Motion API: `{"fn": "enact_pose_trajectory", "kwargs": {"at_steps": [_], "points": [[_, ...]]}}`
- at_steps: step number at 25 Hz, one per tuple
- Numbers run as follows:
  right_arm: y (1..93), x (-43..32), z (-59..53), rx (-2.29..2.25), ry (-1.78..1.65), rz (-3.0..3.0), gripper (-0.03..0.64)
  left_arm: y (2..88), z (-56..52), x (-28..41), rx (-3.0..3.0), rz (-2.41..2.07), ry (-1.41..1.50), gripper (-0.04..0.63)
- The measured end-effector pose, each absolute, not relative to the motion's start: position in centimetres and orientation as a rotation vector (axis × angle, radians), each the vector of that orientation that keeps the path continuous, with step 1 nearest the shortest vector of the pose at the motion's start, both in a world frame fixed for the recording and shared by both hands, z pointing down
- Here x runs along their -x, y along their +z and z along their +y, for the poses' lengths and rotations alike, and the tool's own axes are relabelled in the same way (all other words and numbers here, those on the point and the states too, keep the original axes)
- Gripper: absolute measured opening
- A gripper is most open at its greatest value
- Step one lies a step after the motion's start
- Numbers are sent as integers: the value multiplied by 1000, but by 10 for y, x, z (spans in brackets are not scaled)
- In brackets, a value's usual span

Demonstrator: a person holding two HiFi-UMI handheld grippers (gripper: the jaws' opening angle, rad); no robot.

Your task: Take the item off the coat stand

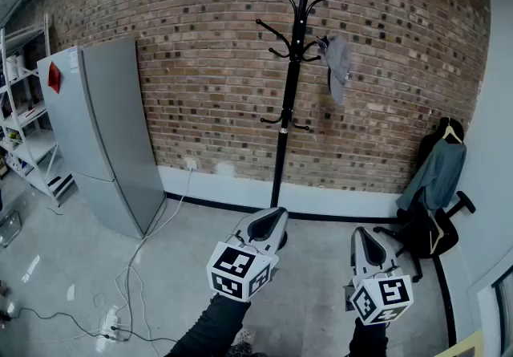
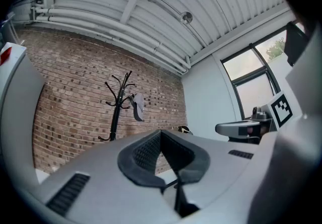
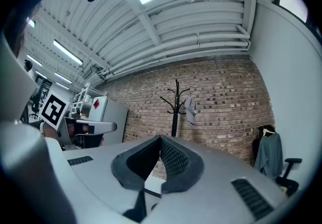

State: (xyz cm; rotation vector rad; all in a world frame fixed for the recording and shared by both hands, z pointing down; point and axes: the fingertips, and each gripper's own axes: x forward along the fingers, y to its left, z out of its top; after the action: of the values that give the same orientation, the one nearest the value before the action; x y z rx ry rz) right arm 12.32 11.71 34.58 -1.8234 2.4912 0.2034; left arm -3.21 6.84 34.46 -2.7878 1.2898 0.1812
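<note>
Rough brick wall point(image 1: 200, 66) far ahead, with a skinny black metal coat stand point(image 1: 287, 99) against it. The grey item point(image 1: 338, 66), maybe a floppy cloth cap, hangs on an upper hook, high and well ahead of my right hand-held gripper point(image 1: 360, 237). It looks light and soft, so I'd pinch its dangling lower part. That one and my left hand-held gripper point(image 1: 275, 217) both have jaws together, empty.

coat stand point(image 1: 282, 119): black
cap point(image 1: 339, 66): grey
wall point(image 1: 200, 66): red-brown brick
fridge point(image 1: 108, 139): silver-grey
sticker point(image 1: 54, 76): red
jacket point(image 1: 437, 175), three o'clock: teal
floor point(image 1: 80, 267): pale grey
</note>
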Motion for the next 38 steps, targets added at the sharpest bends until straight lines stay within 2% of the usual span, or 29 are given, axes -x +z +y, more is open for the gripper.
{"fn": "enact_pose_trajectory", "kwargs": {"at_steps": [20,38], "points": [[338,-108,-54,1924,256,2426,9,342,-117,41,2840,1183,238,8],[327,-130,-153,1952,213,2376,9,328,-211,25,2841,1184,190,8]]}}
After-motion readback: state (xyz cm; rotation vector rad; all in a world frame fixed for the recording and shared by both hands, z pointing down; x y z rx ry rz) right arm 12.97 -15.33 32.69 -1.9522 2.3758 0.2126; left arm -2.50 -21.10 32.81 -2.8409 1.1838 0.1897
